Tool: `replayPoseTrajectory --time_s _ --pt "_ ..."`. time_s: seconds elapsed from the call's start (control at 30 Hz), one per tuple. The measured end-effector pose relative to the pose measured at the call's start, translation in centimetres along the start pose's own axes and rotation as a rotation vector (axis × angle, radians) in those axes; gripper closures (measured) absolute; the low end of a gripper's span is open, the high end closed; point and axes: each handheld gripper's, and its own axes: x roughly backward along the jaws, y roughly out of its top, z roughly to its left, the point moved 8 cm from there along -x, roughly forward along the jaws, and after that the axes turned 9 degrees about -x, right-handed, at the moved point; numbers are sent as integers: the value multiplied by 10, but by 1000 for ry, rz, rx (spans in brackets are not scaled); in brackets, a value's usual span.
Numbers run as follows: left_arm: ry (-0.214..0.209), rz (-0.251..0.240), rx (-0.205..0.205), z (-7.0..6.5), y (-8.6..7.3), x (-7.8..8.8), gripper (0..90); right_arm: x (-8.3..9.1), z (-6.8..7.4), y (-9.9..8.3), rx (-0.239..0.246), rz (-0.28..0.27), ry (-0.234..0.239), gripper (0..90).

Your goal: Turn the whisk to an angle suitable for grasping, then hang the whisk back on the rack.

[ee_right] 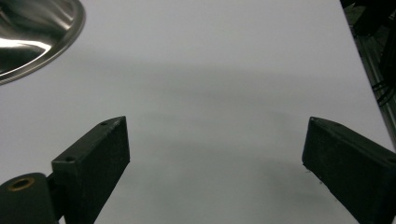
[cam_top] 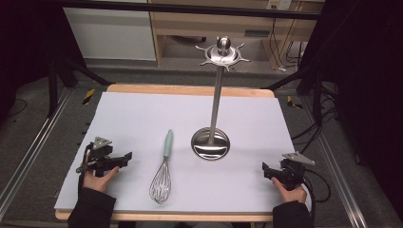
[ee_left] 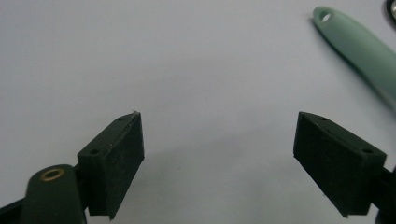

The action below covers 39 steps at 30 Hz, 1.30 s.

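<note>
A wire whisk (cam_top: pixel 163 172) with a pale green handle (ee_left: pixel 360 46) lies on the white sheet, wire head toward the front edge. To its right stands a steel utensil stand (cam_top: pixel 215 97), a tall pole on a round base (ee_right: pixel 32 32) with a hooked crown on top. My left gripper (cam_top: pixel 124 157) rests at the left of the sheet, open, nothing between its jaws; in the left gripper view (ee_left: pixel 217 154) the handle lies ahead to the right. My right gripper (cam_top: pixel 266 170) rests at the front right, open and empty (ee_right: pixel 215 158), the stand's base ahead to its left.
The white sheet (cam_top: pixel 142 114) covers a wooden table (cam_top: pixel 190 89). Metal rails run along both sides on the floor. Wooden furniture and cables stand behind the table. A cable trails from the right gripper over the table's right edge.
</note>
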Motion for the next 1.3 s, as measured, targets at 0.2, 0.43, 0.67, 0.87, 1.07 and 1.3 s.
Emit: replayPoseTrajectory --time_s 0.2,0.43,0.67,0.87,1.07,1.3 --pt "-15 -3 -34 -12 3 4 182 2 8 -1 24 1 16 86" --pt "-31 -29 -53 -22 12 10 204 3 8 0 43 -15 0 86" --pt "-55 -31 -39 -31 21 15 222 4 8 1 33 -23 -13 75" --pt "-67 -36 -55 -41 28 16 233 6 9 1 26 -23 -7 68" --pt "-84 -52 -70 -50 38 19 240 8 10 3 21 -42 -10 69" --pt "-98 -52 -88 -59 44 23 271 8 10 3 32 -43 -14 72"
